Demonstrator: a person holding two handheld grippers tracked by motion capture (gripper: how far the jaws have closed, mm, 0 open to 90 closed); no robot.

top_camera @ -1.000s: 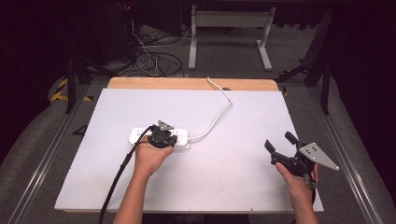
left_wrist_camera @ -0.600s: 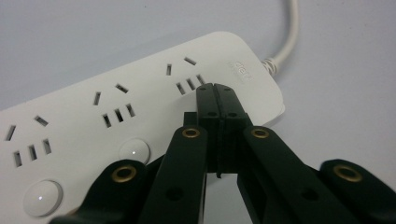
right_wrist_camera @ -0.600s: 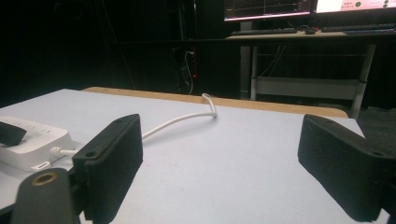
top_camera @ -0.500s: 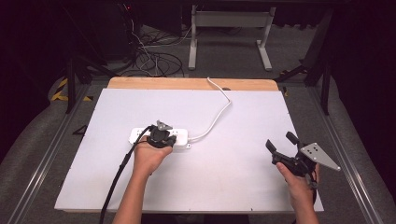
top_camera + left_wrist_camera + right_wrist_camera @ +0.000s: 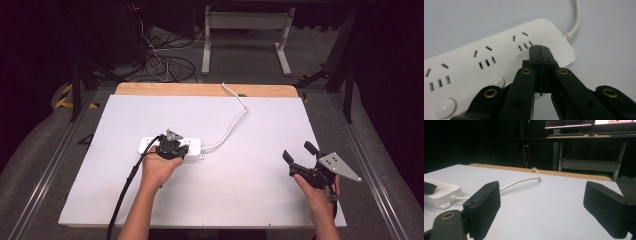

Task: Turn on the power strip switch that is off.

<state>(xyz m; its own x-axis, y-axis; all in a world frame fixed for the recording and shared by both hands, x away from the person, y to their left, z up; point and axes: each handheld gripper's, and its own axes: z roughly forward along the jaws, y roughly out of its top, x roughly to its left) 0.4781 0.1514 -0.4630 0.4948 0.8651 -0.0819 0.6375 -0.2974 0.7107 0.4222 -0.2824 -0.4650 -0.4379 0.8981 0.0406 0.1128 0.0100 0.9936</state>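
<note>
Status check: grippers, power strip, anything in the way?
Left gripper shut, tips over power strip. Right gripper open, empty, off to the side. Strip's cord trails away; nothing in the way.

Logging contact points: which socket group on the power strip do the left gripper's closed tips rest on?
The left gripper rests on the socket group nearest the power strip's cord end; the other two stand clear.

You've got a smooth, slightly glossy white plastic power strip under your left gripper, whose jaws are matt black plastic with brass-coloured rivets. Its cord, running toward 1 o'clock, looks like smooth white rubbery plastic. The table is a matt white board, with bare wood at its 12 o'clock edge.
</note>
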